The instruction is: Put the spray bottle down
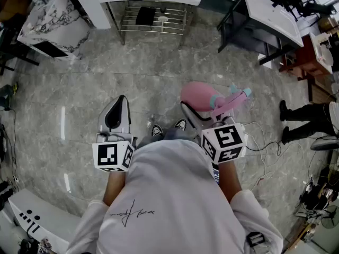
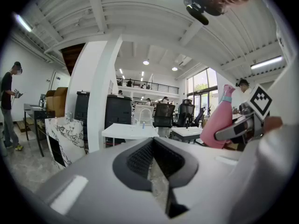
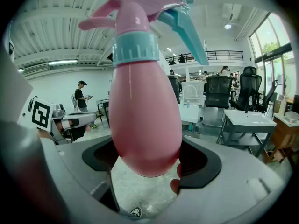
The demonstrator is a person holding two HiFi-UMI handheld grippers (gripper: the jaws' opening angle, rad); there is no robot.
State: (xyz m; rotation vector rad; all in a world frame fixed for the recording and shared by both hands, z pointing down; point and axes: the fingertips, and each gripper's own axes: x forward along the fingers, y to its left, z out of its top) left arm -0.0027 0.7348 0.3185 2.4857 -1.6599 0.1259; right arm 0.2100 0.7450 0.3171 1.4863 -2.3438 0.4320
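A pink spray bottle (image 1: pixel 198 95) with a teal collar and trigger hangs above the grey stone floor, upright between the jaws of my right gripper (image 1: pixel 206 109), which is shut on its lower body. In the right gripper view the spray bottle (image 3: pixel 145 101) fills the middle, its rounded base pressed between the dark pads of the right gripper (image 3: pixel 147 160). My left gripper (image 1: pixel 117 110) is level at the left, its jaws shut with nothing in them. In the left gripper view the left gripper (image 2: pixel 153 160) points into the hall and the spray bottle (image 2: pixel 218 122) shows at the right.
Ahead stand a white table with a wire rack (image 1: pixel 153 17) under it, a marbled block (image 1: pixel 53 23) at the left and a dark-framed desk (image 1: pixel 270 15) at the right. A person's legs (image 1: pixel 307 112) and cables (image 1: pixel 265 142) lie to the right. A white unit (image 1: pixel 32 216) sits at the lower left.
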